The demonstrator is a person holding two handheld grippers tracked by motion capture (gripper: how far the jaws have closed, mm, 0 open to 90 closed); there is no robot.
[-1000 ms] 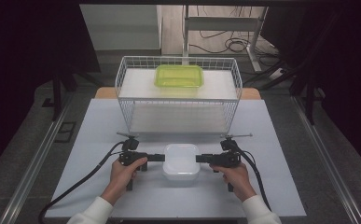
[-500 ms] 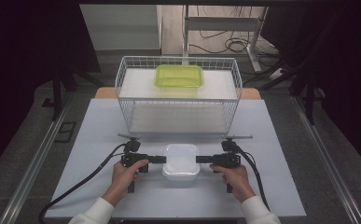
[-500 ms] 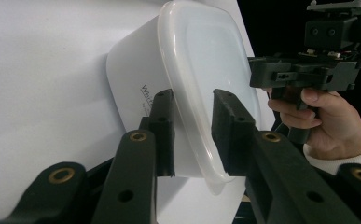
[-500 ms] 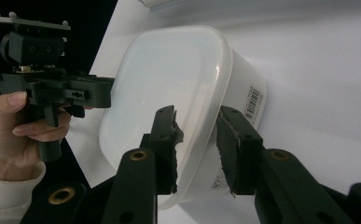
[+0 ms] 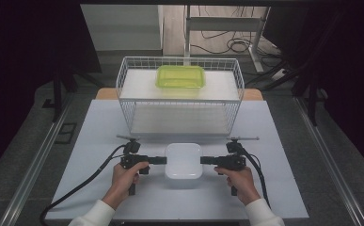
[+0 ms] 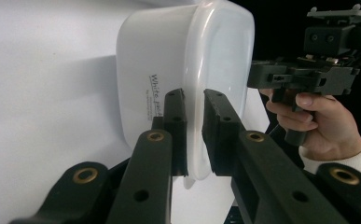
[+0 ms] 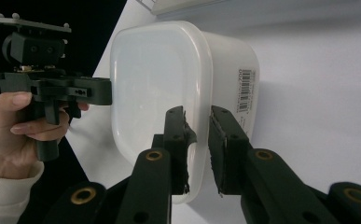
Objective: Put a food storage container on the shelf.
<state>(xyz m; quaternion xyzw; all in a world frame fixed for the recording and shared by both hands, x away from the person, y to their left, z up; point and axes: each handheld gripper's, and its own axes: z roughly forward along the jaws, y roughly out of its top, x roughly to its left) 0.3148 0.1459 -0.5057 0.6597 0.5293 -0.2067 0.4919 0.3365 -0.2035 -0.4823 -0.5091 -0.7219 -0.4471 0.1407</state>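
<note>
Both claws close on the white box, one at each end

The left claw [image 5: 160, 160] and right claw [image 5: 205, 160] have just been closing, and each now has the lid rim of the white box [image 5: 183, 160] between its jaws. In the left gripper view the jaws pinch the rim of the box [image 6: 187, 70]; the right gripper view shows the same clamp at the opposite end [image 7: 169, 79]. The hands barely shift, only the jaws narrow since a second ago. The box sits flat on the surface [image 5: 283, 155], near the person's edge, in front of the wire basket [image 5: 128, 101], which holds a green box [image 5: 180, 76]. Judged: the two-handed grip looks set and a lift can follow.
</note>
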